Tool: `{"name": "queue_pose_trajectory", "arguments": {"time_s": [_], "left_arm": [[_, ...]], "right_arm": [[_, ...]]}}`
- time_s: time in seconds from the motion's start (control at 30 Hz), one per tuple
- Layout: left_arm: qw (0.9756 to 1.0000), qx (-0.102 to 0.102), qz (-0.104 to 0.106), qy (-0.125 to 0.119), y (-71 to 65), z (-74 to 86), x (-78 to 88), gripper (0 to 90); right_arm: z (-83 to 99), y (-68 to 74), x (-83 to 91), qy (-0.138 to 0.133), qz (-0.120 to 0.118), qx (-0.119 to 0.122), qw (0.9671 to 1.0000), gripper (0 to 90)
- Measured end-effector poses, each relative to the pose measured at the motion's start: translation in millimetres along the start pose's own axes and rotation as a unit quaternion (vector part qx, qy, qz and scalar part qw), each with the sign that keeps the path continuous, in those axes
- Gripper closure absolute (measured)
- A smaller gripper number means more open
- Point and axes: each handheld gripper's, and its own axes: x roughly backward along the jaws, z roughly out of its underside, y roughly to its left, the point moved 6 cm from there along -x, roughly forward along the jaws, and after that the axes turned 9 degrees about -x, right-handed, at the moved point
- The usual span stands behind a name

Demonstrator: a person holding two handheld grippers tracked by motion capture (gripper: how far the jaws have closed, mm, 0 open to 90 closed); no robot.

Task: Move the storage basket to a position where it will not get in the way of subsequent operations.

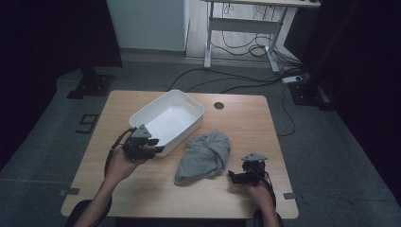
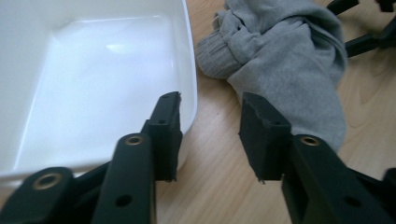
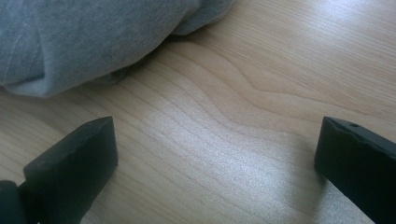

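Both of my grippers sit low over the wooden table [image 1: 236, 118]. With the left gripper [image 1: 158, 150] I am at the near corner of the white tub [image 1: 142, 113]. Its jaws stand partly apart with nothing pinched between them. In the left gripper view one jaw lies over the tub's rim [image 2: 189, 70] and the other over bare wood, with the rim's corner close by the gap; I cannot tell whether that jaw touches the plastic. The tub itself stands on the far left part of the table, turned at an angle, its inside white and glossy.

My right gripper [image 1: 231, 175] rests at the near right of the table. Its jaws are spread wide and grip nothing. In the right gripper view only wood grain lies between them, and the grey garment [image 3: 93, 37] is bunched up just beyond the tips.

That grey garment [image 1: 205, 156] lies crumpled in a heap on the middle of the table, just right of the tub and between my two grippers. A ribbed cuff [image 2: 215, 56] sticks out of the heap toward the tub wall.
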Motion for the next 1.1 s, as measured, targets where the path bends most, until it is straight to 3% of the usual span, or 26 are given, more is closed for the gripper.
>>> {"name": "queue_pose_trajectory", "arguments": {"time_s": [0.2,0.5,0.63,1.0,1.1], "left_arm": [[0.9996,-0.012,0.0,0.026,1.7,-6.4,-19.2,68.3],[0.9983,-0.004,-0.008,0.058,4.3,-2.5,-38.4,75.2],[0.998,0.0,-0.015,0.062,7.4,-0.7,-38.6,82.3],[0.9983,0.005,-0.009,0.057,13.2,4.1,-34.7,83.1],[0.9985,0.016,-0.008,0.052,18.8,8.9,-31.1,83.0]], "right_arm": [[0.0,0.0,0.0,0.0,0.0,0.0,1.0,0.0],[0.0,0.0,0.0,0.0,0.0,0.0,1.0,0.0],[0.0,0.0,0.0,0.0,0.0,0.0,1.0,0.0],[0.0,0.0,0.0,0.0,0.0,0.0,1.0,0.0],[0.0,0.0,0.0,0.0,0.0,0.0,1.0,0.0]]}}
